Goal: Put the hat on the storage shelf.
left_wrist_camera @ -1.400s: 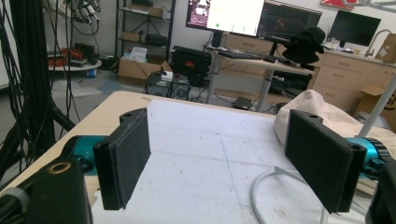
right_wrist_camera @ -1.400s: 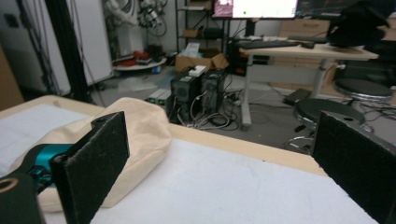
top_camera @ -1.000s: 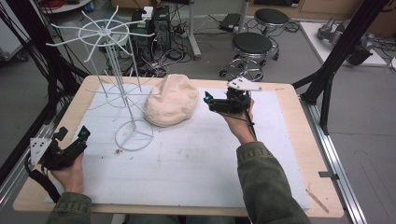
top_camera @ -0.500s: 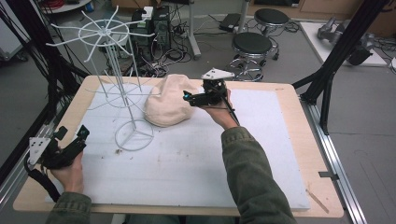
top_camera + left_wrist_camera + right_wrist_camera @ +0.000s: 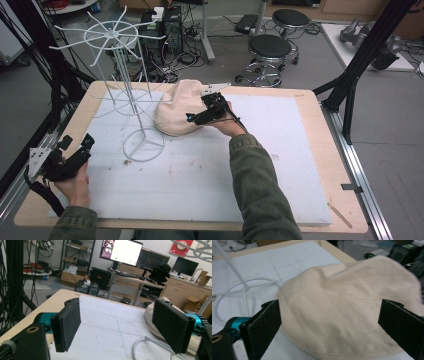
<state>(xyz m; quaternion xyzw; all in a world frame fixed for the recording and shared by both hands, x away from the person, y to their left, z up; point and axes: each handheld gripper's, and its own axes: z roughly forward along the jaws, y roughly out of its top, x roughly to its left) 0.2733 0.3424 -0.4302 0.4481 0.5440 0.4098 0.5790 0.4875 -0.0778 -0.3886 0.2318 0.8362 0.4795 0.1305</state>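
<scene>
At the near left corner of the white-padded wooden bench point(image 5: 300, 200), the left claw point(image 5: 82, 147) is resting in the person's hand with its jaws wide apart and nothing between them, just as it was a second ago. Just right of it, toward the middle left, the white wire hat stand with radiating spokes point(image 5: 142, 145) is standing on its ring base, untouched. Moving right, the soft cream fabric hat point(image 5: 175, 107) is lying slumped on the bench at the far middle, touching the stand's lower wires on its left side. The right claw point(image 5: 197, 117) is where the change lies: over the last second it has been swinging leftward from clear bench onto the near right edge of the hat, and its jaws are now spread wide on either side of the cloth. That suggests the grasp is about to begin. In the right gripper view the hat point(image 5: 347, 305) is looking limp and creased, a stitched hem running along its near edge, likely to sag once lifted.
</scene>
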